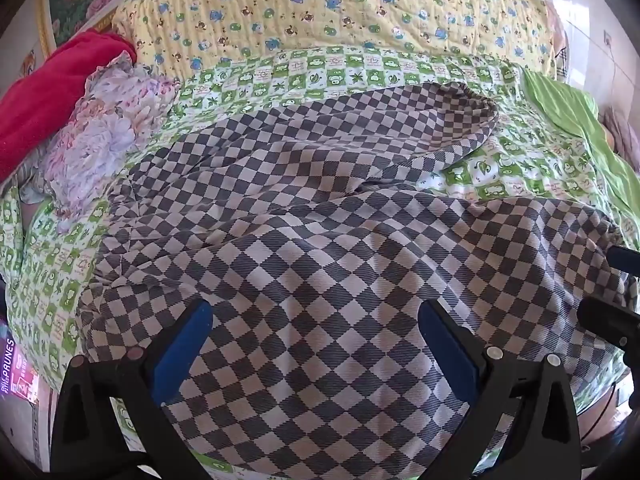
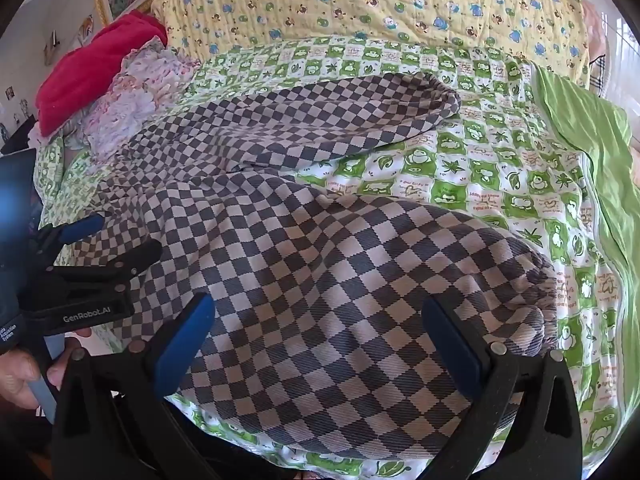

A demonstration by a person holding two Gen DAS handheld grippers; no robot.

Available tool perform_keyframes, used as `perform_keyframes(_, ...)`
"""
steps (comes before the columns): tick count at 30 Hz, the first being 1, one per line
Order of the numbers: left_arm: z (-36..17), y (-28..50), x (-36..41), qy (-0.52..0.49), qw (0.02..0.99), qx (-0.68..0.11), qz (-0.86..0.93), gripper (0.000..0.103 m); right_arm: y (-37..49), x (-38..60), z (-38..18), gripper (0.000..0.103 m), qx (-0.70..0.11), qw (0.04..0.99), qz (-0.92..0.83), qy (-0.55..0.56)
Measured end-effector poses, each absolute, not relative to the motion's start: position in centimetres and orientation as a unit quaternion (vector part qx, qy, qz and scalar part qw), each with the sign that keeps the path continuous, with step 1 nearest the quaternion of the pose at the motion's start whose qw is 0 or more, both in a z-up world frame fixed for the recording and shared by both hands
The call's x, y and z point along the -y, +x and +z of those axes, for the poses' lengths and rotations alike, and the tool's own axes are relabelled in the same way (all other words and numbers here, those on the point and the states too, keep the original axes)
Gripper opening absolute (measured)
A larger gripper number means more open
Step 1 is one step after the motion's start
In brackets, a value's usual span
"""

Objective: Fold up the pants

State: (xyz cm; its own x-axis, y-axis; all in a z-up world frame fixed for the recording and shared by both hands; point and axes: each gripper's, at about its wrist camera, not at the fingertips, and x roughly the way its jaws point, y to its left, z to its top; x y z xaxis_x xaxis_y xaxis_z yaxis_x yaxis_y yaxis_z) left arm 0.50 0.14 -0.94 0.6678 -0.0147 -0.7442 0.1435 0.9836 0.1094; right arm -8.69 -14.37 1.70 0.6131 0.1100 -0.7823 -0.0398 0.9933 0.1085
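Observation:
Grey-and-white checkered pants [image 1: 320, 248] lie spread on the bed, both legs running to the right with a gap of sheet between them. The far leg ends in a gathered cuff [image 1: 486, 110]. My left gripper [image 1: 316, 316] is open above the near leg, holding nothing. In the right wrist view the pants [image 2: 320, 260] fill the middle, and the near leg's gathered cuff [image 2: 546, 300] lies at the right. My right gripper [image 2: 318, 312] is open above the near leg, just left of that cuff. The left gripper also shows in the right wrist view [image 2: 116, 236], at the left over the pants.
The bed has a green-and-white frog-print sheet [image 2: 460, 176]. A yellow quilt [image 1: 340, 12] lies along the back. A red cloth [image 1: 52, 88] and a floral cloth [image 1: 108, 136] are piled at the left. A plain green cloth [image 2: 592, 144] lies at the right edge.

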Motion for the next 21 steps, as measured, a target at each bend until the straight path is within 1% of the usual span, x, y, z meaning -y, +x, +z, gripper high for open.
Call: perform_keyframes(21,-0.84,0.50,-0.05,0.079,0.911,-0.402,-0.038,0.103,-8.56,14.21,1.87,0.103,-0.438,0.897,0.041,0.037)
